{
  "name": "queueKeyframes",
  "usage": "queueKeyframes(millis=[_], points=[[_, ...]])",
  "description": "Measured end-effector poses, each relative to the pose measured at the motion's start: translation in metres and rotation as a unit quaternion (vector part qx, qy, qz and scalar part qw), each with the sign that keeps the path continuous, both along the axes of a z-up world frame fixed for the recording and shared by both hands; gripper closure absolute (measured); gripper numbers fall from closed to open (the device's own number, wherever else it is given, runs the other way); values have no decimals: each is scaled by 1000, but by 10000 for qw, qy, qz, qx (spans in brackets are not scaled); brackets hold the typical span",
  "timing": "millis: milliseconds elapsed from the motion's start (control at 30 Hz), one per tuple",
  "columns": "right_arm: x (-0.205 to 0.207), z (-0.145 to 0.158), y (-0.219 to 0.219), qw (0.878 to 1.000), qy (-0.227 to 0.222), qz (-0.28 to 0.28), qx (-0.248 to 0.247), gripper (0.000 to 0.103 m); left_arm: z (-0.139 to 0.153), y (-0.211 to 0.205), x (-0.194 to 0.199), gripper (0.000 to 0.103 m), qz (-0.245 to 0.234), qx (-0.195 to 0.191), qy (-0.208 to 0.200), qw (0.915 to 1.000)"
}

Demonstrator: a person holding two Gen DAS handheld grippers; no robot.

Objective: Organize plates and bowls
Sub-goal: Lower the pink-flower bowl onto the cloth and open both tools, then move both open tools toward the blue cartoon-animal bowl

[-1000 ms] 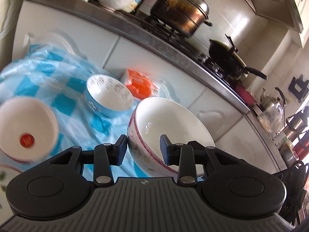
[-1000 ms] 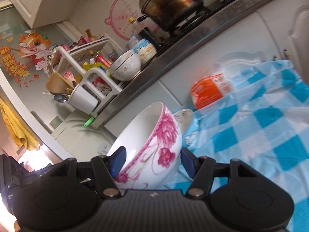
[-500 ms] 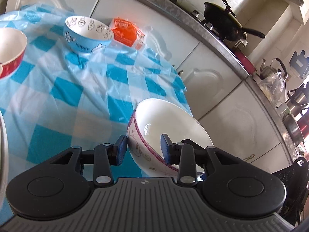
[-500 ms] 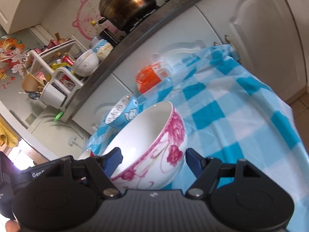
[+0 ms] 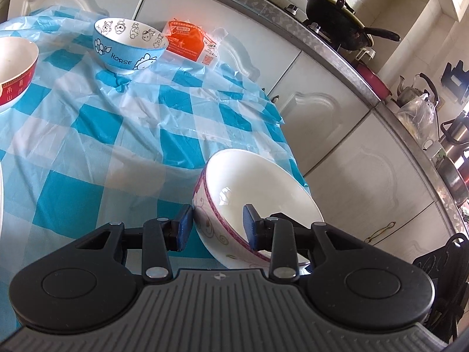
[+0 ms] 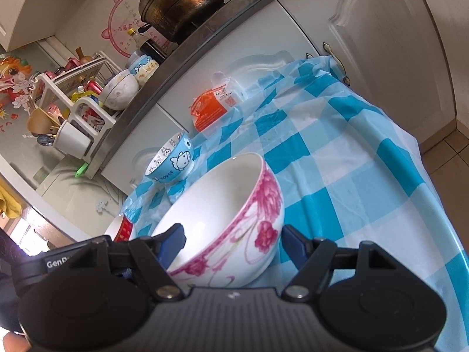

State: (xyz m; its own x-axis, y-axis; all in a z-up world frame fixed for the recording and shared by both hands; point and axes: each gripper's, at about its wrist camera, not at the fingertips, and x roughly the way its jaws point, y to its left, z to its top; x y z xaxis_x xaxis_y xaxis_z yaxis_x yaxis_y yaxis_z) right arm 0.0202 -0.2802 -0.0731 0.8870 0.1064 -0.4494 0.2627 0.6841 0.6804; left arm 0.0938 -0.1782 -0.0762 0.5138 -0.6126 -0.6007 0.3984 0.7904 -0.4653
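Note:
My left gripper (image 5: 218, 224) is shut on the near rim of a white bowl with a purple band (image 5: 263, 193), held above the table's right edge. My right gripper (image 6: 233, 242) straddles the wall of a white bowl with pink flowers (image 6: 234, 205), one finger inside and one outside; the outer finger stands a little off the wall. A blue cartoon bowl (image 5: 129, 45) sits at the back of the checked tablecloth (image 5: 88, 135) and shows in the right wrist view (image 6: 173, 160) too. A red-rimmed bowl (image 5: 14, 67) sits at the left.
An orange packet (image 5: 187, 41) lies behind the blue bowl. White cabinet doors (image 5: 346, 146) and a steel counter with a wok (image 5: 337, 20) and a pot (image 6: 178, 3) stand behind the table. A dish rack (image 6: 73, 102) holds more bowls.
Both grippers have pulled back and up from the table with their bowls. The blue and red-rimmed bowls now lie farther away.

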Motion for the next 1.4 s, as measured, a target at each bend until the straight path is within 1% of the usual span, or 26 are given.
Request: queueKeyframes(millis=[167,267,400,433,500,533,600,667,767,800,933,1000,1100,1233,1400], points=[[1,-1,0,10000,24,22,-37,29,-5,2,0,65,-16,-15,44,10000],[1,-5,1,10000,76,21,-40,29,-6,3,-1,66,-42,-43,-69,10000],[-2,-3,-1,10000,-10,-62,0,29,-1,7,-3,65,-36,-91,-210,9997],[-4,-1,-1,9999,-42,-103,-44,28,0,8,-3,63,-17,-90,-261,9996],[-6,3,-2,9997,-95,-186,-110,22,3,12,-4,57,26,-108,-348,9993],[-7,5,-3,9995,-122,-236,-141,21,5,14,-4,54,37,-134,-402,9991],[-9,8,-4,9991,-159,-341,-201,17,9,18,-4,45,78,-98,-521,9986],[-11,12,-4,9984,-199,-453,-279,16,13,23,-3,40,126,-79,-617,9980],[-14,20,-5,9968,-270,-620,-417,14,22,32,0,34,206,-4,-789,9967],[-15,22,-4,9962,-291,-670,-465,12,26,37,1,29,265,28,-877,9958],[-15,36,1,9928,-365,-827,-781,8,40,57,9,19,549,89,-1144,9919],[-13,41,6,9917,-373,-838,-901,6,45,69,14,11,692,53,-1207,9903],[-7,48,12,9912,-361,-772,-1013,5,52,87,28,6,837,26,-1177,9895],[2,58,20,9901,-333,-693,-1170,2,64,110,43,5,1095,36,-1235,9863],[20,65,27,9915,-258,-560,-1147,1,75,128,65,3,1199,47,-1182,9857]])
